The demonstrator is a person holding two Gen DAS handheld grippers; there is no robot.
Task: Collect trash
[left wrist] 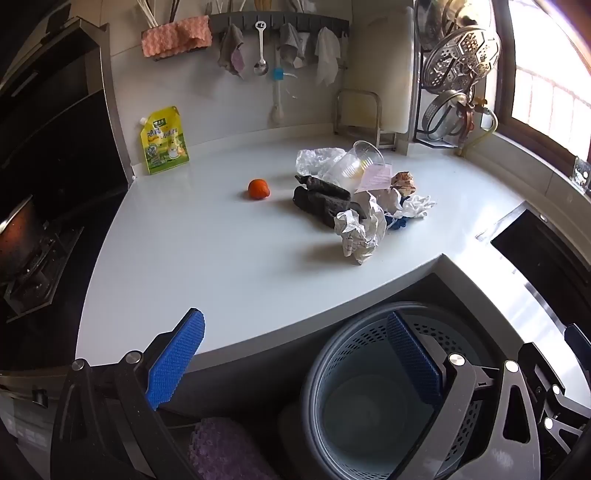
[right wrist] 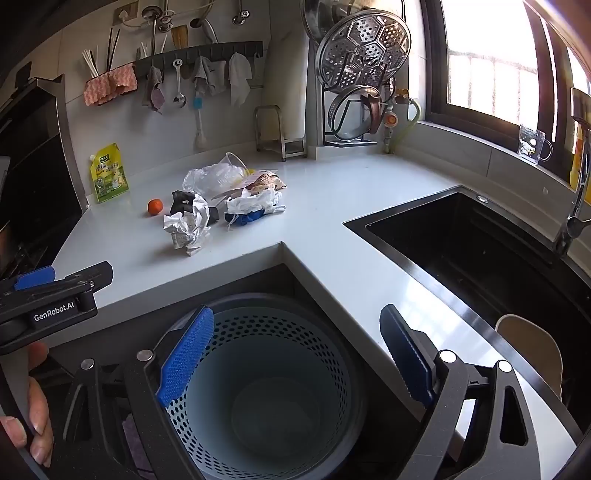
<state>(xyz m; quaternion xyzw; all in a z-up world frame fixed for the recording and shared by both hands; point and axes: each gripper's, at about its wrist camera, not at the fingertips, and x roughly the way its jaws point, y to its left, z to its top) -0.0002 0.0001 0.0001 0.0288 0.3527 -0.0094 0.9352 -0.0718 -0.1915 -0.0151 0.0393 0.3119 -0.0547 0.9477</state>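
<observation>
A pile of trash lies on the white counter (left wrist: 221,258): crumpled white paper (left wrist: 360,230) (right wrist: 188,225), a dark rag (left wrist: 321,199), a clear plastic cup (left wrist: 360,162), a clear bag (right wrist: 205,177), a white and blue cloth (right wrist: 251,210) and a brown wrapper (left wrist: 404,181). A small orange fruit (left wrist: 259,189) (right wrist: 155,206) sits apart to the left. A perforated grey bin (left wrist: 369,398) (right wrist: 266,391) stands below the counter corner and looks empty. My left gripper (left wrist: 295,365) and right gripper (right wrist: 295,362) are open and empty above the bin.
A yellow pouch (left wrist: 164,142) leans on the back wall. A black sink (right wrist: 480,251) lies to the right, a stove (left wrist: 29,258) to the left. A rack with steel steamer trays (right wrist: 364,51) stands at the back corner. Cloths and utensils hang on a wall rail (left wrist: 277,22).
</observation>
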